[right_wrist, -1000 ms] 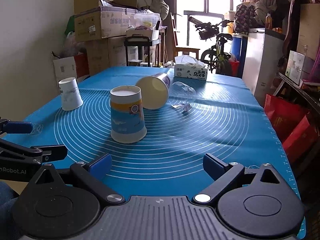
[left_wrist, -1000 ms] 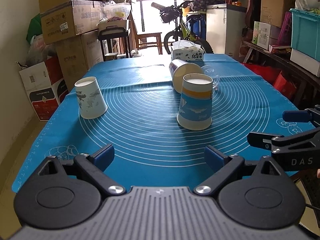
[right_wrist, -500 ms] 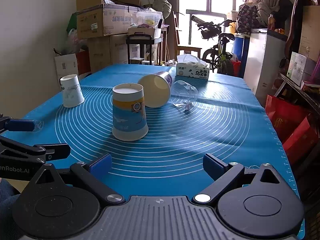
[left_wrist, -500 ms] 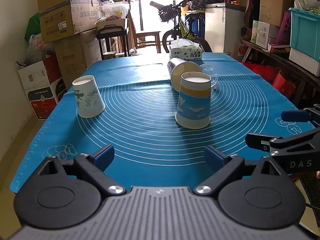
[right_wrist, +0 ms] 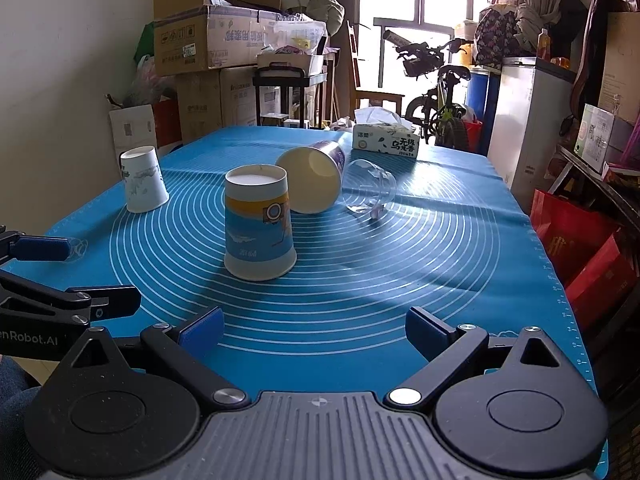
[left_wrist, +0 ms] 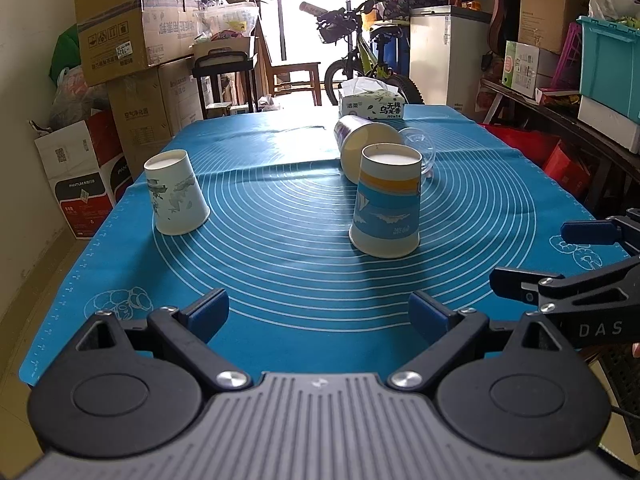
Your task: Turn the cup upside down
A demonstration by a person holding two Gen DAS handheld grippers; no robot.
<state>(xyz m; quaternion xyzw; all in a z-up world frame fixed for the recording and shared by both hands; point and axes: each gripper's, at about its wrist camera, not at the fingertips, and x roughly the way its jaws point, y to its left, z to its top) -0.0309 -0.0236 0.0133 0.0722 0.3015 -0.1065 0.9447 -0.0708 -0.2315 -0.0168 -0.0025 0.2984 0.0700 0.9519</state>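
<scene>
A blue and orange paper cup (left_wrist: 386,204) (right_wrist: 259,224) stands upside down mid-mat. A white patterned paper cup (left_wrist: 175,193) (right_wrist: 143,181) stands upside down at the left. A purple paper cup (left_wrist: 365,145) (right_wrist: 314,176) lies on its side behind, mouth toward me. A clear plastic cup (left_wrist: 420,150) (right_wrist: 370,192) lies on its side beside it. My left gripper (left_wrist: 318,314) is open and empty near the front edge. My right gripper (right_wrist: 314,326) is open and empty, also near the front edge. Each gripper shows in the other's view: the right (left_wrist: 556,256) and the left (right_wrist: 72,276).
A blue mat with white circles (left_wrist: 304,264) covers the table. A tissue box (left_wrist: 371,105) (right_wrist: 386,141) sits at the far end. Cardboard boxes (left_wrist: 132,36), a chair, a bicycle and a white freezer (right_wrist: 528,120) stand around the table.
Both grippers have drawn back a little from the cups and stayed open. The cups have not moved.
</scene>
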